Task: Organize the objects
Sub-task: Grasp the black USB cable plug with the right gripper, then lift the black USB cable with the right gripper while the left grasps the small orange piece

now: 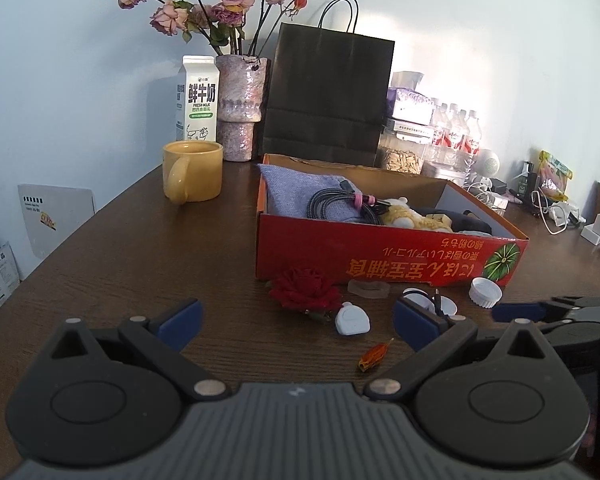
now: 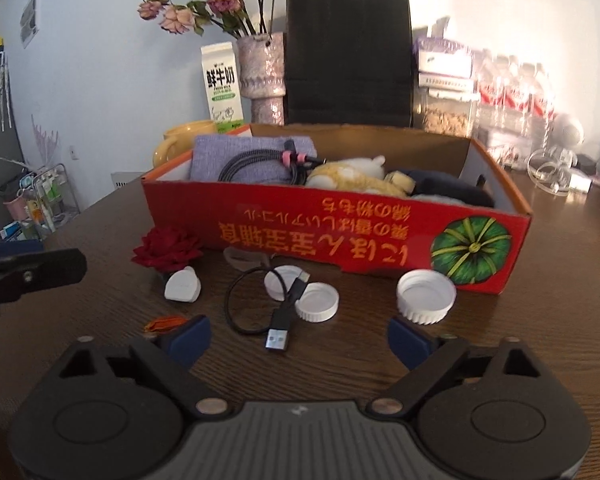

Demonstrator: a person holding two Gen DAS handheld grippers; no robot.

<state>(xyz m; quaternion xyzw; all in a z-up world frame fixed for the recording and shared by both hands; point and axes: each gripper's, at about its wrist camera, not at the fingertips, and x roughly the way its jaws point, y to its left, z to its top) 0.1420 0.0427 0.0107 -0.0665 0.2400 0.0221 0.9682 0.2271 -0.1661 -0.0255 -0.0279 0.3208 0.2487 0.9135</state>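
Observation:
A red cardboard box [image 1: 380, 256] [image 2: 340, 232] holds a grey cloth, a coiled cable, a yellow plush toy and a dark item. Loose on the table in front of it are a red rose [image 1: 304, 290] [image 2: 166, 250], a small white plastic piece [image 1: 352, 318] [image 2: 182, 286], a short black USB cable [image 2: 260, 304], two small white caps [image 2: 317, 302], a larger white cap [image 1: 485, 291] [image 2: 426, 296] and an orange wrapper [image 1: 374, 358] [image 2: 164, 324]. My left gripper [image 1: 298, 320] is open just short of the rose and the white piece. My right gripper [image 2: 299, 338] is open, with the cable's USB plug between its pads, untouched.
A yellow mug [image 1: 193, 170], a milk carton [image 1: 197, 98], a vase of dried roses [image 1: 240, 108] and a black paper bag [image 1: 326, 92] stand behind the box. Water bottles [image 1: 456, 130], a jar and tangled chargers [image 1: 556, 212] crowd the back right. The table edge runs along the left.

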